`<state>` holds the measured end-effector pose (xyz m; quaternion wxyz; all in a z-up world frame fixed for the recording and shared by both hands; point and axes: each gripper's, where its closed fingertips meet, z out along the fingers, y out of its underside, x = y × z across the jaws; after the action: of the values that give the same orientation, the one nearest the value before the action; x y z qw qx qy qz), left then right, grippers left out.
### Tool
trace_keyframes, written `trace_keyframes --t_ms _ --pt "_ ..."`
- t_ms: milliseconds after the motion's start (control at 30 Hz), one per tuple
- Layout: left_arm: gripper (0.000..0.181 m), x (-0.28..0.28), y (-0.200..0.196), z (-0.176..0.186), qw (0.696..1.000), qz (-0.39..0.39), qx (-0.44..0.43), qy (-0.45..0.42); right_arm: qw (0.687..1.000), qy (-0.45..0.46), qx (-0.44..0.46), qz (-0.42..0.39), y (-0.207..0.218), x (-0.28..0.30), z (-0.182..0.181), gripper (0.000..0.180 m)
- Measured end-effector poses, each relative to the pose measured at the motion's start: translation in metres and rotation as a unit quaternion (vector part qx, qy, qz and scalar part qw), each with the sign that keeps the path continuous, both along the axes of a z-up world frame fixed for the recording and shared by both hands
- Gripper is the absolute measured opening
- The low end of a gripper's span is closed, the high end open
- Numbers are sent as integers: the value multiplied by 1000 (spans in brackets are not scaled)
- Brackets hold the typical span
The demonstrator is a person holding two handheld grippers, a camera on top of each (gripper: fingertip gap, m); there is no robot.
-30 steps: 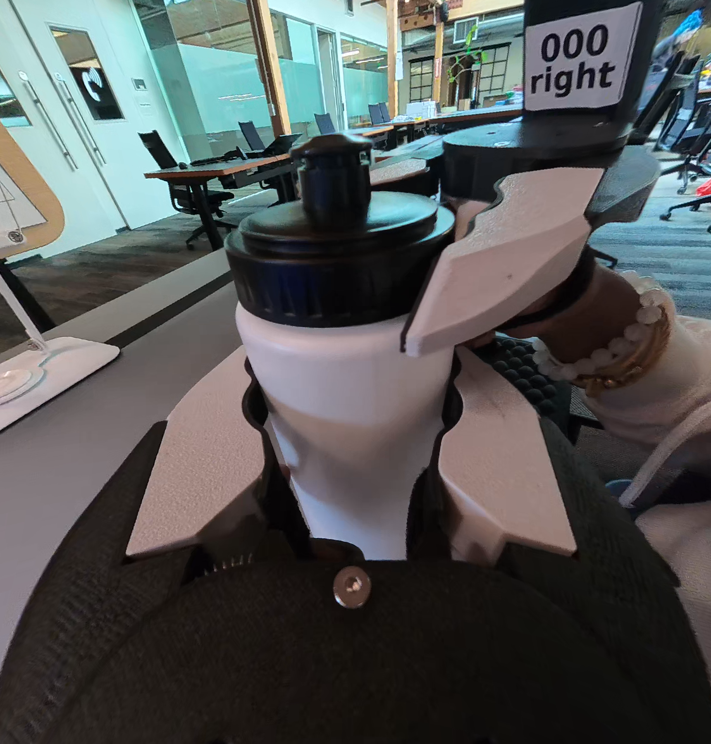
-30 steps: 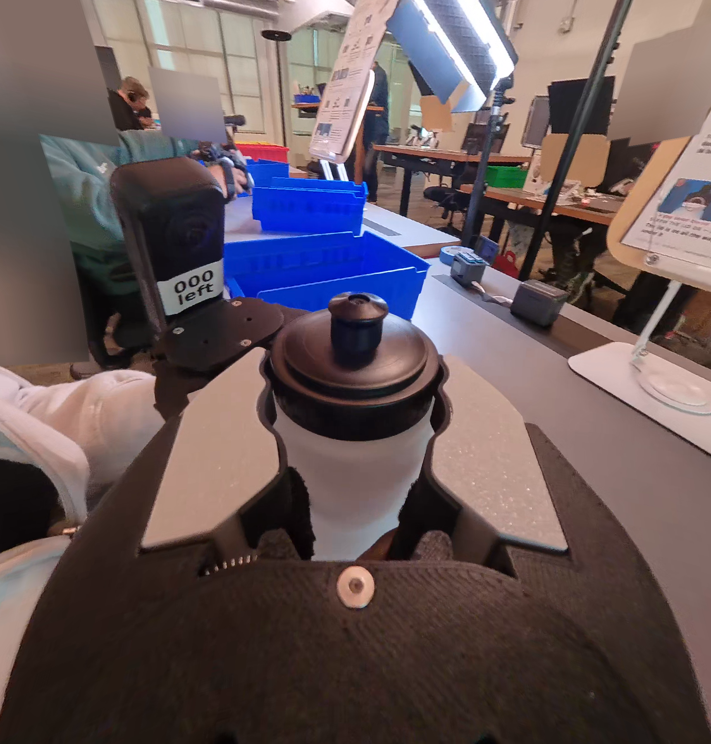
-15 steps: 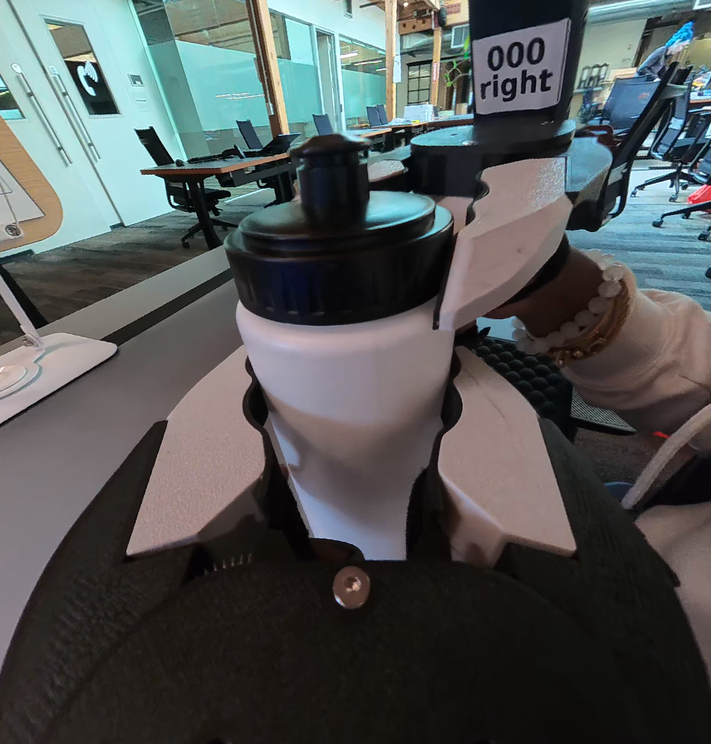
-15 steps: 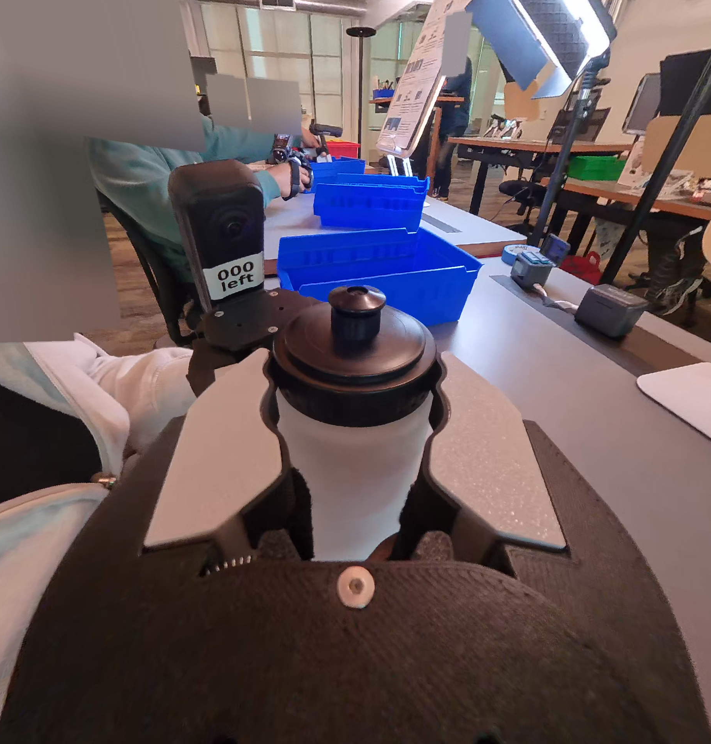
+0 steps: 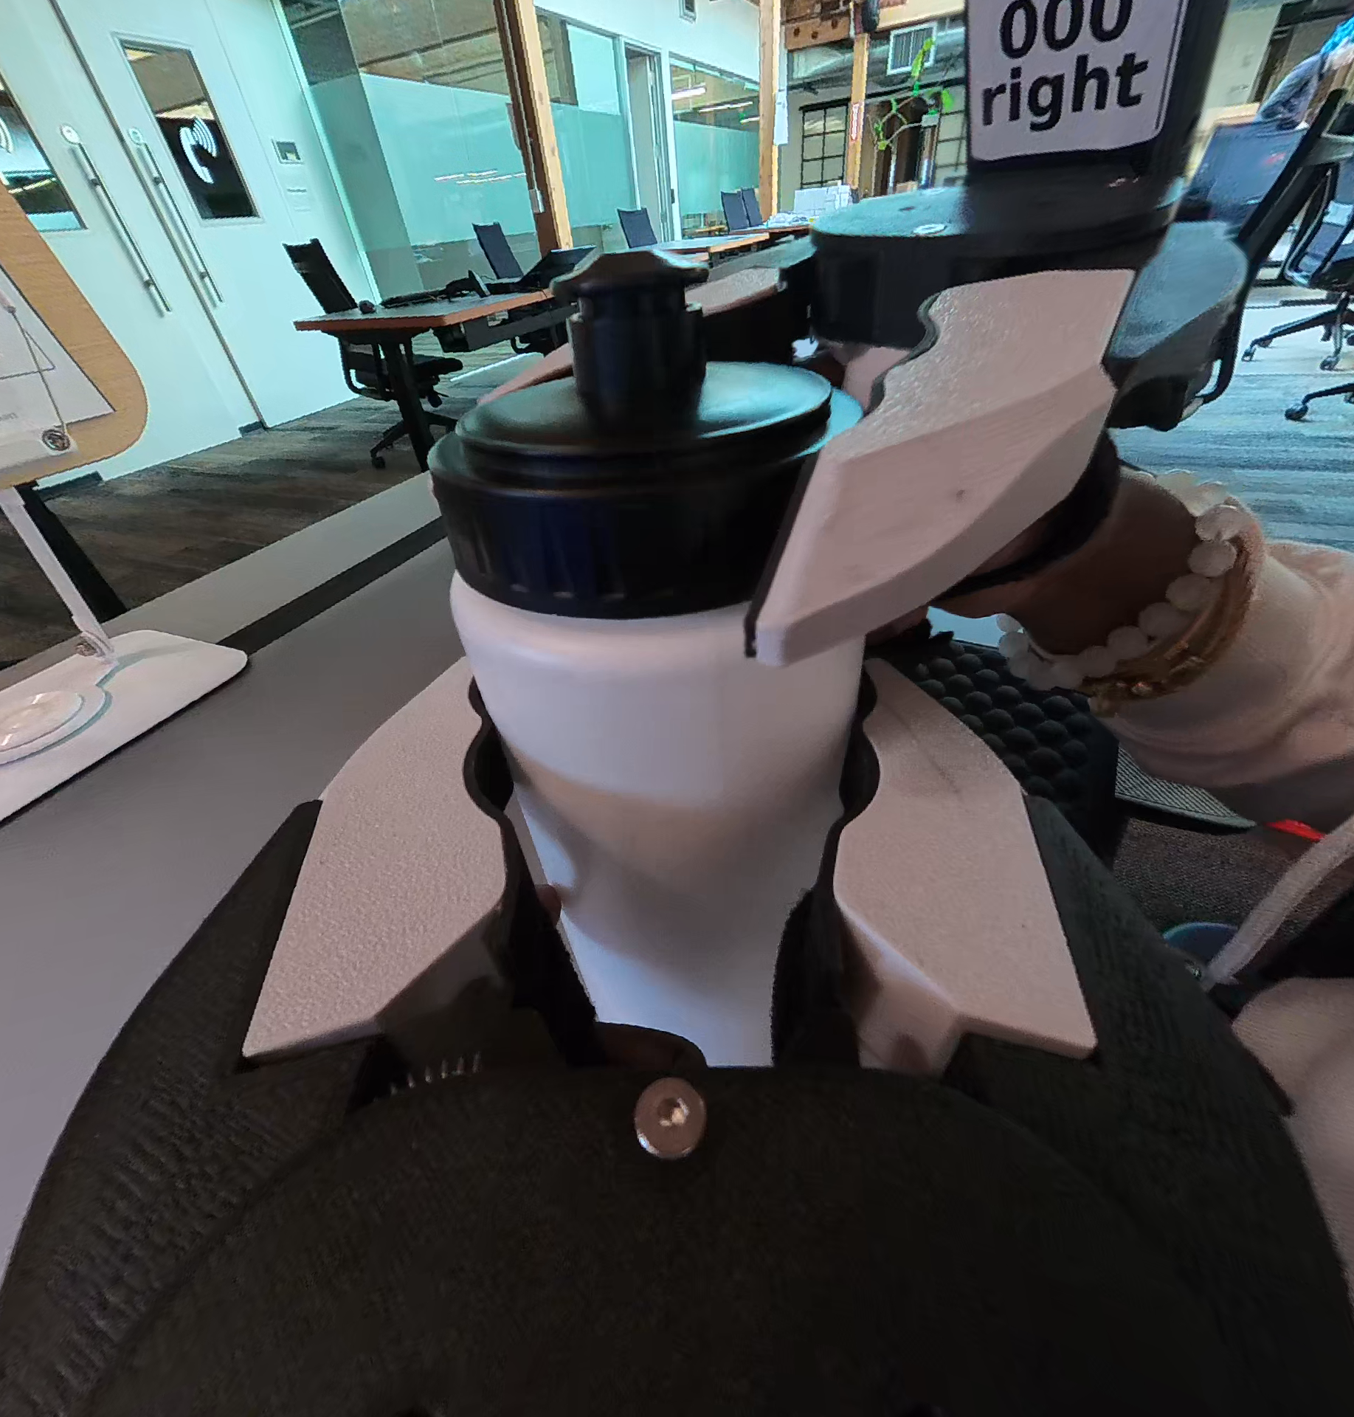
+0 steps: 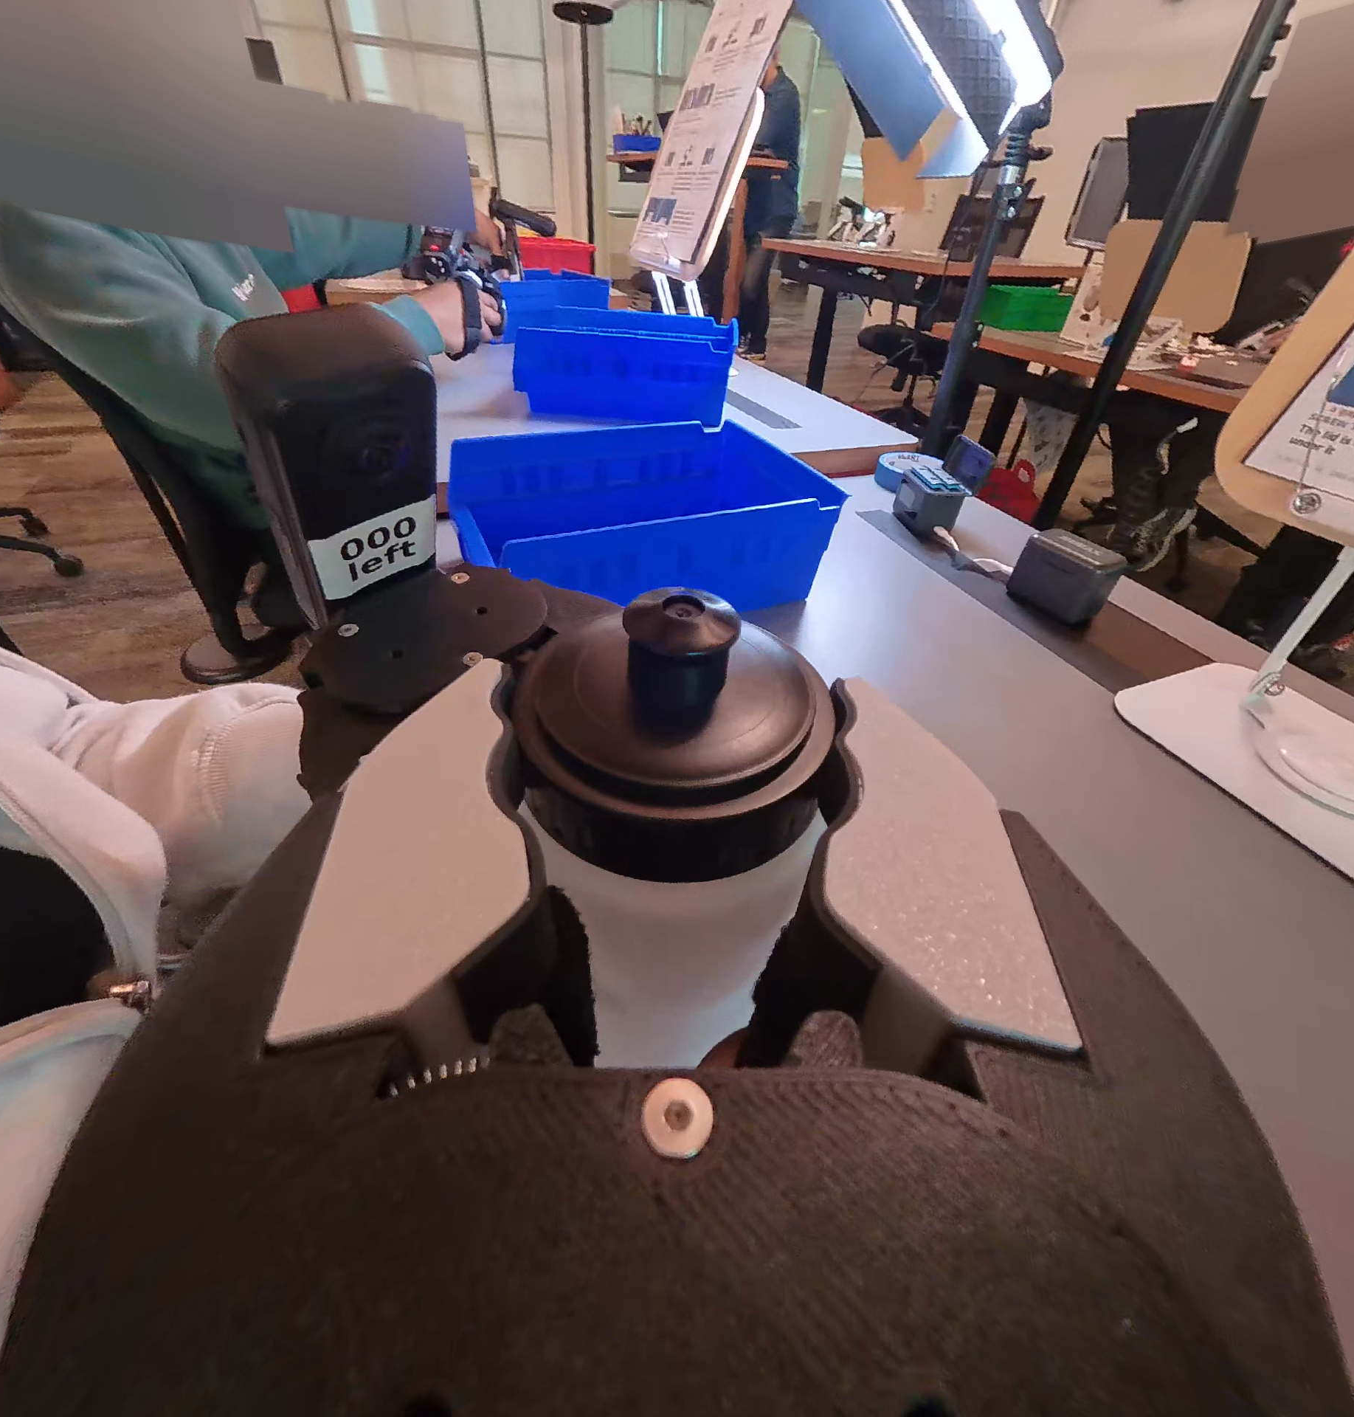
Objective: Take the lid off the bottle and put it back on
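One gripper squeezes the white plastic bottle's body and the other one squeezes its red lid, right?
Not quite: the round screw-on lid is black, not red, as the right wrist view shows. The rest holds: the left gripper squeezes the white plastic bottle by its body and the right gripper squeezes the lid.

**Both grippers clamped**

My left gripper (image 5: 670, 774) is closed around the white bottle (image 5: 658, 767) body, fingers level. My right gripper (image 6: 670, 759) is closed on the black lid (image 6: 670, 736), higher up and tilted, my wrist (image 5: 1103, 606) bent behind it.
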<state>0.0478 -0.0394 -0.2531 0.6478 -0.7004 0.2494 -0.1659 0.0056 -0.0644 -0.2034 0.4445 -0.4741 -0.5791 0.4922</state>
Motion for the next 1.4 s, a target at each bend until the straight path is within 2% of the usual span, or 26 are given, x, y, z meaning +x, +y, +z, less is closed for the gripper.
trace_keyframes --t_ms 267,400,500,600,667,733,800,867,933,1067,1167,1267,1400 --pt "87 -1 2 -1 1000 -14 -15 4 999 2 -5 50 0 -1 0 77" --pt "87 3 -1 -2 999 -46 -22 5 996 0 -9 92 -4 1 0 77" --pt "87 11 -10 -2 994 -102 -26 4 982 10 -28 186 -16 10 1 77" --pt "87 21 -20 -2 986 -163 -32 3 949 9 -35 312 -30 22 1 77" --pt "87 21 -20 -1 986 -163 -36 -7 936 10 -49 349 -31 23 3 77" --pt "87 16 -15 0 991 -126 -29 -21 943 14 -50 330 -28 18 4 78" --pt "88 4 -6 1 998 -47 -16 -30 972 46 -37 227 -15 7 7 103" --pt "88 -8 -1 1 999 30 4 -23 992 71 -9 108 -3 5 10 109" --pt "88 -12 -1 2 997 77 17 -11 996 83 21 26 -7 10 11 108" --pt "88 -10 -2 3 993 108 38 -2 993 86 30 -76 -12 12 16 91" --pt "88 -8 -3 2 995 95 33 -1 991 66 59 -97 -5 9 13 79" --pt "88 -4 -7 2 999 38 22 -20 996 55 52 -49 -9 10 13 68" --pt "88 -1 -13 2 999 -27 11 -32 997 51 43 25 -14 9 13 67"
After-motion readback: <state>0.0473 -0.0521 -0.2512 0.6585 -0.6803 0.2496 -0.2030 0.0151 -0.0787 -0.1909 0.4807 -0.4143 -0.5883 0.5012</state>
